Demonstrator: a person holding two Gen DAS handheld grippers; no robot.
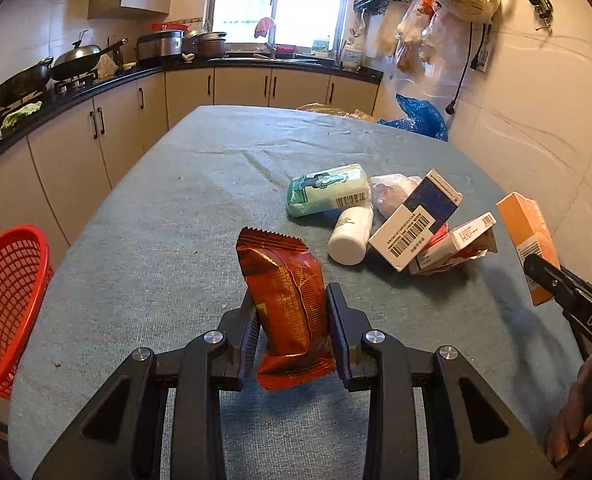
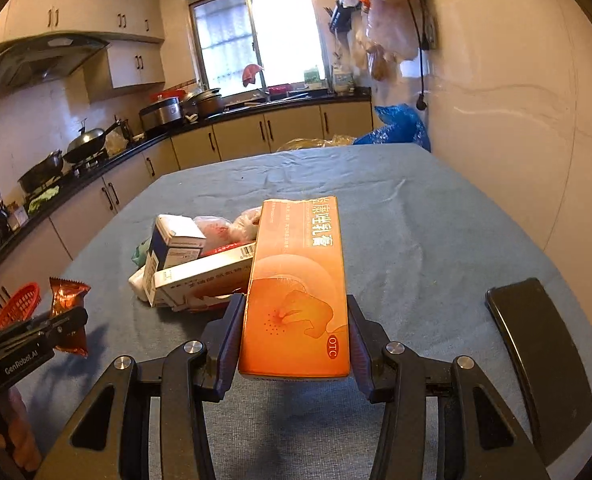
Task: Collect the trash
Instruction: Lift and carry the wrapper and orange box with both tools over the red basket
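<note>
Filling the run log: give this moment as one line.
left gripper: shut on red foil snack wrapper | right gripper: shut on orange cardboard box | red mesh basket: table's left edge

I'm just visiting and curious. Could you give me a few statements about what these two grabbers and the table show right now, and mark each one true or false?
1. The left gripper holds a red snack wrapper. True.
2. The right gripper is empty. False: it is clamped on an orange box.
3. The red basket stands in the middle of the table. False: it sits off the table's left edge.
4. A white bottle lies on its side in the pile. True.
5. A dark phone lies on the table. True.
</note>
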